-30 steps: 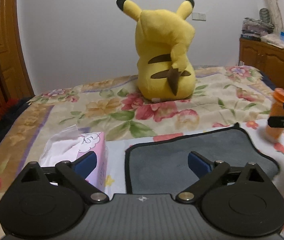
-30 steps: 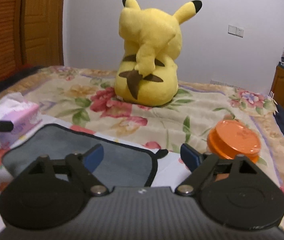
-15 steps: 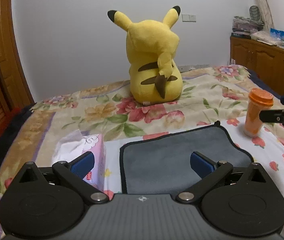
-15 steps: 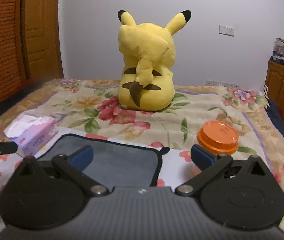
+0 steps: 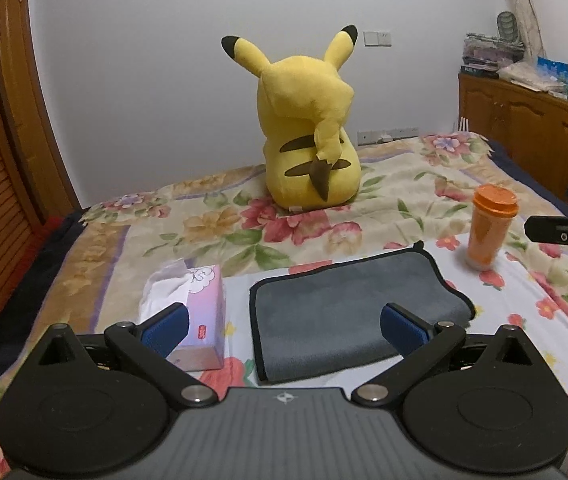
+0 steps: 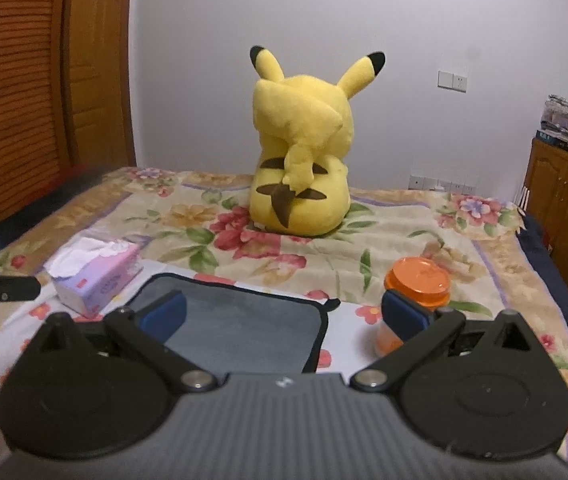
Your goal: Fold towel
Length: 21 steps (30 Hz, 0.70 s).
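A grey towel (image 5: 348,312) with black trim lies folded flat on the flowered bedspread; it also shows in the right wrist view (image 6: 244,324). My left gripper (image 5: 284,328) is open and empty, held above and short of the towel's near edge. My right gripper (image 6: 284,318) is open and empty, held above the towel's right side. Each gripper's tip shows at the edge of the other's view, the right one (image 5: 564,232) and the left one (image 6: 0,290).
A pink tissue box (image 5: 200,316) lies left of the towel. An orange lidded cup (image 5: 488,228) stands to its right. A big yellow plush toy (image 5: 308,132) sits behind. A wooden cabinet (image 5: 532,128) stands right, a wooden door (image 5: 4,120) left.
Both grippers have pulled back and risen from the towel, so more of the bed shows. The towel lies unmoved. Both stay open.
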Tool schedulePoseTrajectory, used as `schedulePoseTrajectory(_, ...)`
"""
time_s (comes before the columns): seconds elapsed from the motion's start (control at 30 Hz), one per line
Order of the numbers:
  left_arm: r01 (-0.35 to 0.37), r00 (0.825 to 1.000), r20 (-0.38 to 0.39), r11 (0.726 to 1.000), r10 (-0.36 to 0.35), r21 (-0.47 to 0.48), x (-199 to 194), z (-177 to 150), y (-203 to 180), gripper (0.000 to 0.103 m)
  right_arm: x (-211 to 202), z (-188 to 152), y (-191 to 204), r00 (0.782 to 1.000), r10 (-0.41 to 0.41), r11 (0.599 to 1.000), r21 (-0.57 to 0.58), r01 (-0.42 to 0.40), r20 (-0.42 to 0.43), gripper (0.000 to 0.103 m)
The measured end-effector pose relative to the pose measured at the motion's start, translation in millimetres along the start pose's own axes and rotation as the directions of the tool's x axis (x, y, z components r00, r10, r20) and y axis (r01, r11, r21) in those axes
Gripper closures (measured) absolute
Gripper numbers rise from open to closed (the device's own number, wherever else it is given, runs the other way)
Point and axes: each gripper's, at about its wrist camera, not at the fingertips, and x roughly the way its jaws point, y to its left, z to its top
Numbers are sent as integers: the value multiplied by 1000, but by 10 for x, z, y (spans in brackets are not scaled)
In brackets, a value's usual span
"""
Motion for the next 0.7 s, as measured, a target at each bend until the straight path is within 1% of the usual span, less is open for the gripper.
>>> schedulePoseTrajectory(0.23, 18, 1000, 13, 1000, -18, 1, -544, 21, -67, 0, -471, 95, 74, 1000, 7, 999, 33, -8, 28, 0)
schedulePoseTrajectory(0.37, 25, 999, 29, 1000, -25, 3, -853, 21, -101, 0, -778, 137, 138, 999, 10, 1000, 28, -11, 39, 0)
schedulePoseTrajectory(0.5, 26, 999, 39, 1000, -27, 13, -1085, -17, -112, 0, -925, 125, 167, 999, 1, 999, 34, -2, 47, 0)
schedulePoseTrajectory(0.7, 24, 999, 33, 1000, -24, -2, -1313, -183, -87, 0, -1109, -23, 237, 999, 10, 999, 50, -12, 42, 0)
